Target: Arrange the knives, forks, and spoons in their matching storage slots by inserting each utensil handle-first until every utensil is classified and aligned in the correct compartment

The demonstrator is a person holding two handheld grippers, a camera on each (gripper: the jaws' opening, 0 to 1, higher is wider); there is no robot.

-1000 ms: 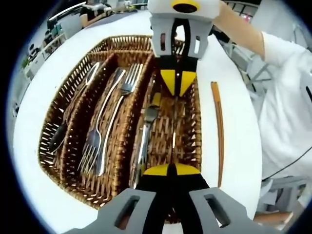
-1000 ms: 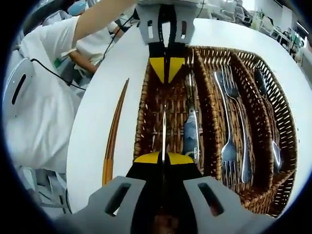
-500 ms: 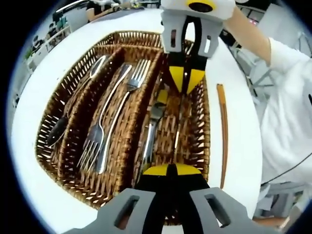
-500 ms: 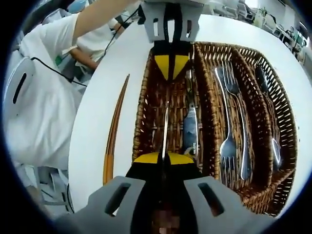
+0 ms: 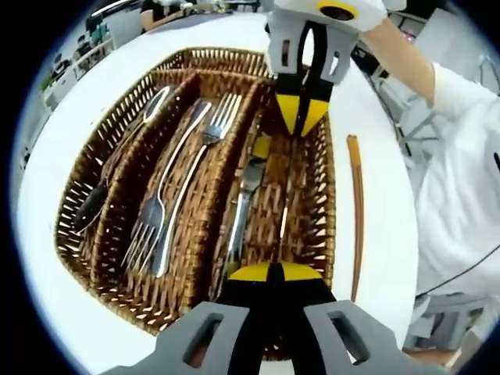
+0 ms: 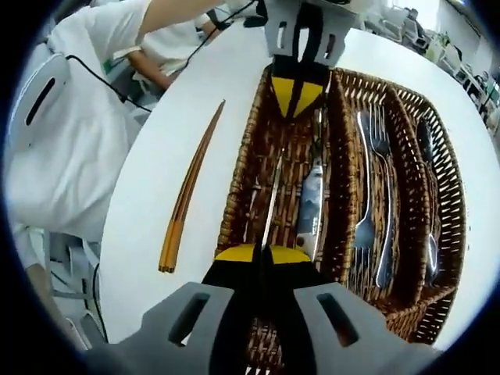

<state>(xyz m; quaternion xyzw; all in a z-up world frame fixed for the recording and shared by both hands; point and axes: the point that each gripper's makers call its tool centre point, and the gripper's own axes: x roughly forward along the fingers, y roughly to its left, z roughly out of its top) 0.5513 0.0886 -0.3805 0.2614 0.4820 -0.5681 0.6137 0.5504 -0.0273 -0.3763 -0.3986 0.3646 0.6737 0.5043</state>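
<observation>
A thin table knife (image 5: 284,212) hangs edge-on over the right compartment of a brown wicker cutlery basket (image 5: 117,129). My left gripper (image 5: 270,269) is shut on its near end and my right gripper (image 5: 301,117) is shut on its far end. In the right gripper view the same knife (image 6: 272,201) runs from my right gripper (image 6: 262,251) up to the left gripper (image 6: 297,90). A second knife (image 5: 242,211) lies in that compartment. Two forks (image 5: 176,195) lie in the middle slot and a spoon (image 5: 117,168) in the far-left slot.
A pair of brown chopsticks (image 5: 355,211) lies on the round white table (image 6: 148,156) beside the basket's knife side. A person in white sleeves (image 6: 70,148) stands at that edge of the table. Chairs and desks fill the room behind.
Both grippers stay shut on the knife. The right gripper sits a little farther from the left one than before, and both views have shifted slightly over the basket.
</observation>
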